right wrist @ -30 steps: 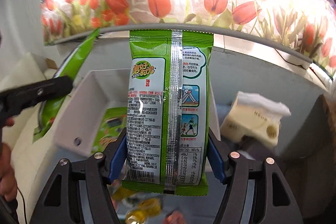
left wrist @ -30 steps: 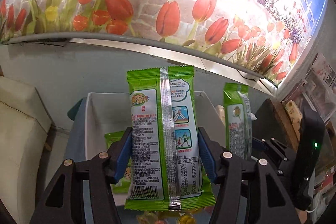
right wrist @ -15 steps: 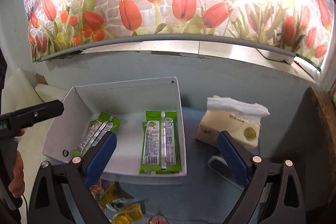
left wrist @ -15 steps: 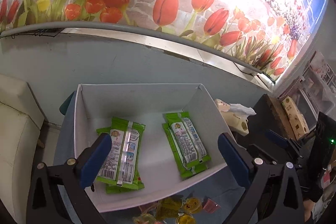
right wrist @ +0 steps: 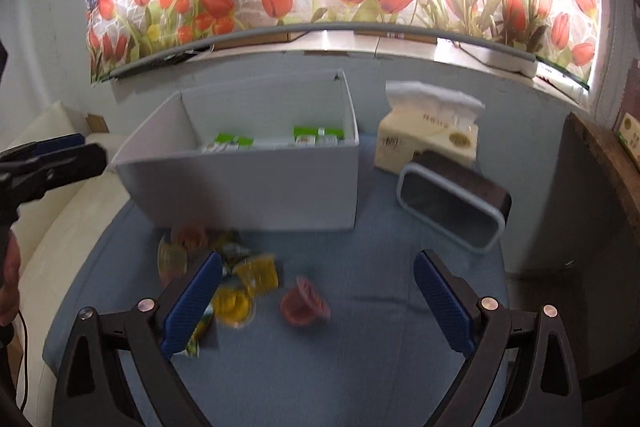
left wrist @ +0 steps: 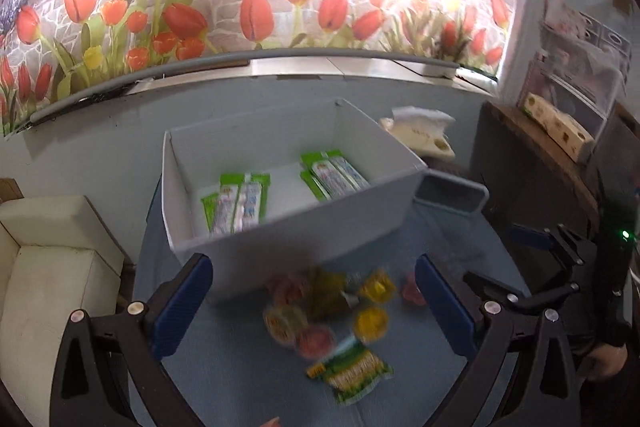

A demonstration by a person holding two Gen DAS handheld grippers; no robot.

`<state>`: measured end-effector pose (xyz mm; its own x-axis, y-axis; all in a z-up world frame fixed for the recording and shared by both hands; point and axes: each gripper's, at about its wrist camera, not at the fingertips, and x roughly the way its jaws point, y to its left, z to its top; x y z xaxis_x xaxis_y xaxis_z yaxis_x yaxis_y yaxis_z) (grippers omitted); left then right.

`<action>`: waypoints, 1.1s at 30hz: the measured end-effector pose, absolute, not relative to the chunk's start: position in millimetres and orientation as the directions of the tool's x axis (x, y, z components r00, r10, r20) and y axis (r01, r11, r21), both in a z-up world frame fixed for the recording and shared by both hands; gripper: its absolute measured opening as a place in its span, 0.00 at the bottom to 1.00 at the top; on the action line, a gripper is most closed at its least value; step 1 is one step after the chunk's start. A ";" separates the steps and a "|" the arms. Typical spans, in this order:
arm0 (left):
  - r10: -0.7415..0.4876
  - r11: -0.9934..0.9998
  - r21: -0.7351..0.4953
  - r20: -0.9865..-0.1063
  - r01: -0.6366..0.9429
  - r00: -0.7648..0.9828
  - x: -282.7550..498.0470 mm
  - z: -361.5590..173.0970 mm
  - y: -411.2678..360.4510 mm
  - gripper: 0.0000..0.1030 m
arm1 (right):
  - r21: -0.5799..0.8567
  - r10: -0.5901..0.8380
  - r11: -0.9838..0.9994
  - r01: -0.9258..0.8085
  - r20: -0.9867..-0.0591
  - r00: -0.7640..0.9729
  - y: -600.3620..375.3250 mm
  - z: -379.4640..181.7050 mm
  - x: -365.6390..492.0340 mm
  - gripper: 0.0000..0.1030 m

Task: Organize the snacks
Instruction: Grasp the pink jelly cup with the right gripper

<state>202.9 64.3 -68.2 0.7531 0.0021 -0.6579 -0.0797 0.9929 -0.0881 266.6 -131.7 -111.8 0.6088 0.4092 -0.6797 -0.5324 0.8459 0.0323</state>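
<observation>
On the blue table (right wrist: pixel 360 367), the white box (left wrist: pixel 320 227) near the far edge holds green packets (left wrist: pixel 240 201) in two piles, its front wall cutting off their near ends. Before it lies a blurred heap of jelly cups (left wrist: pixel 368 323) and a green pack (left wrist: pixel 352 373), partly hidden in the right view. The left gripper (left wrist: pixel 314 307) and right gripper (right wrist: pixel 318 301) hang with jaws wide apart, empty.

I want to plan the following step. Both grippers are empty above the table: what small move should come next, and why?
Probably lower the right gripper onto the pink jelly cup and close on it. Green packets already lie in the white box, while loose snacks remain on the blue cloth. The cup lies apart from the pile, between the open fingers.
</observation>
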 end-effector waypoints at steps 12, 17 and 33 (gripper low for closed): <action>-0.054 0.985 -0.153 -0.723 -0.084 0.689 134.9 -125.0 32.2 1.00 | 0.071 0.429 0.817 -0.572 -0.738 0.520 -131.9 -169.3 242.0 1.00; -0.037 0.986 -0.137 -0.729 -0.094 0.683 127.4 -128.6 30.0 1.00 | 0.029 0.384 0.830 -0.557 -0.755 0.532 -122.4 -177.2 257.8 1.00; -0.032 0.983 -0.144 -0.751 -0.117 0.660 120.3 -139.5 40.1 1.00 | -0.008 0.309 0.838 -0.545 -0.816 0.488 -95.3 -208.9 297.0 1.00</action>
